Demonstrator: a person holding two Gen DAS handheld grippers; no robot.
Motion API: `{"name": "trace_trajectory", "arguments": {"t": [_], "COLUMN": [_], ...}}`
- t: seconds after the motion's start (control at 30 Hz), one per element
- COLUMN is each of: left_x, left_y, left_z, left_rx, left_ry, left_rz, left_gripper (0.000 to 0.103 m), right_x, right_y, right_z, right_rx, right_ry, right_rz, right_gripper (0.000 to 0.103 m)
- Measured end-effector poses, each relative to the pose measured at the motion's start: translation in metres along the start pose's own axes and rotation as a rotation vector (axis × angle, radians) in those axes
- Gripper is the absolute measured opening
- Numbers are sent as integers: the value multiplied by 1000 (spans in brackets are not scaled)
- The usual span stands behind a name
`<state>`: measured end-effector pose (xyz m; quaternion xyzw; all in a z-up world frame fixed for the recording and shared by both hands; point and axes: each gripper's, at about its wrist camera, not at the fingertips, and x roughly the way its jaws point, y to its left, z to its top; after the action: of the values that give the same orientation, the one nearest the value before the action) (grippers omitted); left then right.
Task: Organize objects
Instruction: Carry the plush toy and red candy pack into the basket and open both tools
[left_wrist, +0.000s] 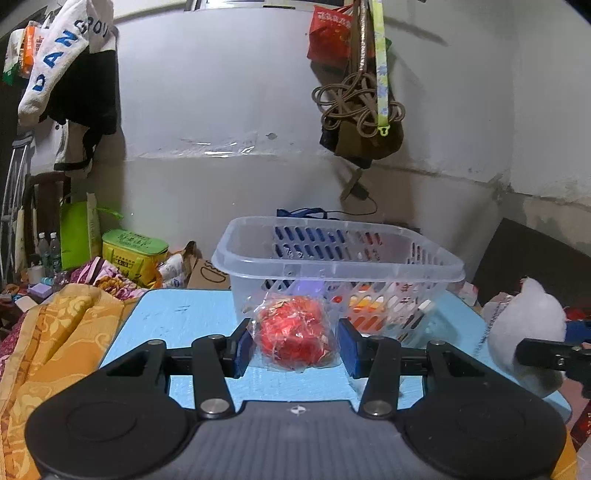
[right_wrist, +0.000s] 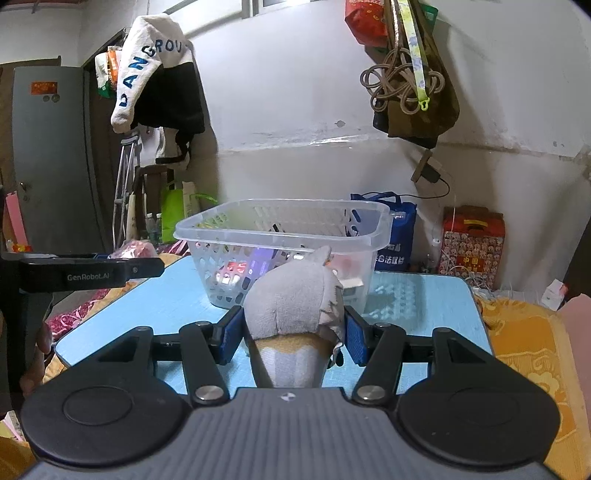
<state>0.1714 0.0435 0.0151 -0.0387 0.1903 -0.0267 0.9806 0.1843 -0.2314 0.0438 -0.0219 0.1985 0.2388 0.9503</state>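
Observation:
A clear slotted plastic basket (left_wrist: 436, 264) stands on the light blue table (left_wrist: 173, 317); it also shows in the right wrist view (right_wrist: 221, 230) with several small items inside. My left gripper (left_wrist: 293, 341) is shut on a red ball wrapped in clear plastic (left_wrist: 295, 332), just in front of the basket. My right gripper (right_wrist: 293, 332) is shut on a grey plush toy (right_wrist: 291, 299) with a tan and white underside, held in front of the basket. The plush also shows at the right in the left wrist view (left_wrist: 528, 325).
An orange patterned blanket (left_wrist: 48, 343) lies left of the table and another part on the right (right_wrist: 528, 339). Bags (left_wrist: 354, 110) and clothes (left_wrist: 70, 62) hang on the wall. Boxes and bags (right_wrist: 472, 243) crowd behind the table. The left gripper's body (right_wrist: 92, 271) shows at left.

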Motion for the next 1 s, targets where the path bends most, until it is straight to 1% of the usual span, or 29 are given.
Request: {"name": "trace_trajectory", "arguments": {"t": [0.3, 0.53, 0.6, 0.67, 0.73, 0.83, 0.93, 0.97, 1.0], "left_x": [-3, -12, -13, -14, -16, -11, 10, 17, 28], "left_y": [-7, 5, 9, 11, 14, 14, 16, 14, 11], "left_z": [-1, 1, 2, 6, 16, 42, 76, 84, 94], "left_rx": [6, -27, -37, -51, -77, -97, -157, -155, -139], "left_ry": [-8, -40, -48, -58, -81, -93, -60, -57, -57], "left_rz": [-31, -31, -33, -38, -57, -84, -139, -142, -129], "left_gripper": [51, 51, 51, 51, 52, 52, 52, 52, 52], "right_x": [-2, -6, -10, -15, -17, -7, 26, 40, 54], "right_y": [-4, -1, -4, -10, -16, -7, -3, -4, -6], "right_z": [1, 5, 10, 18, 32, 60, 88, 96, 102], "right_rx": [21, 15, 9, 31, 50, -11, -46, -43, -32], "right_ry": [-9, -34, -59, -95, -134, -184, -181, -175, -164], "right_rz": [-8, -22, -35, -46, -54, -91, -78, -70, -67], "right_gripper": [60, 59, 60, 60, 60, 60, 60, 59, 60]}}
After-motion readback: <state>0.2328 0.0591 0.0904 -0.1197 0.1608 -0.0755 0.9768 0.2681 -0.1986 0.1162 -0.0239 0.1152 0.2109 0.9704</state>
